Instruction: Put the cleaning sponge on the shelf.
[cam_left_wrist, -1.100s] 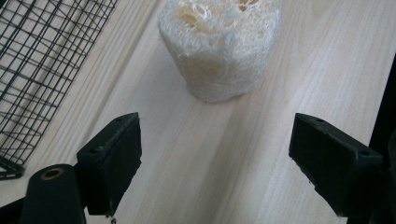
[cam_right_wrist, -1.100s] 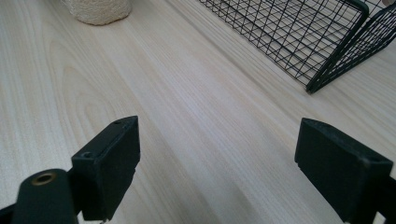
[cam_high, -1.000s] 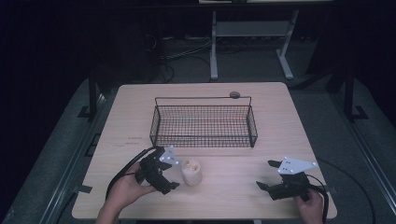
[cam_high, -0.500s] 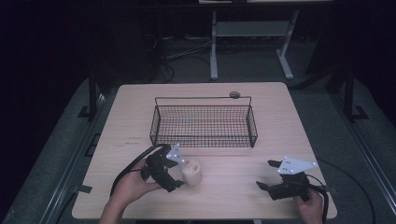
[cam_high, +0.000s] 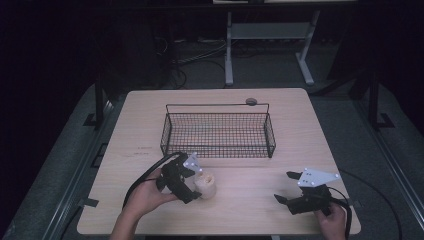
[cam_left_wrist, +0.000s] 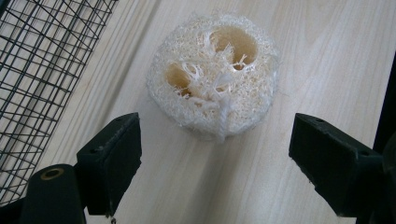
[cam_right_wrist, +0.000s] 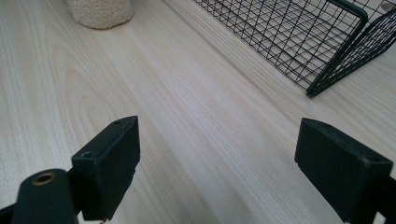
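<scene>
Fibrous loofah (cam_left_wrist: 212, 74) sits btwn spread left claw (cam_left_wrist: 212, 154) jaws, untouched; right claw (cam_right_wrist: 217, 168) also spread, over bare table (cam_right_wrist: 196, 116).

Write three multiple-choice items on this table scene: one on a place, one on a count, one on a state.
1. Where does the loofah piece lie?
A. Inside the wire basket
B. On the table, in front of the wire basket
C. On the floor

2. How many holes show in the loofah's top?
A. Two
B. Five
C. None

3. How are the left tongs set?
A. Shut on the loofah
B. Shut on the basket rim
C. Open, with the loofah just ahead of them

Key: 1 B, it rests on bare wood beside the mesh; 2 A, two hollows face up; 3 C, both jaws stand wide apart.
</scene>
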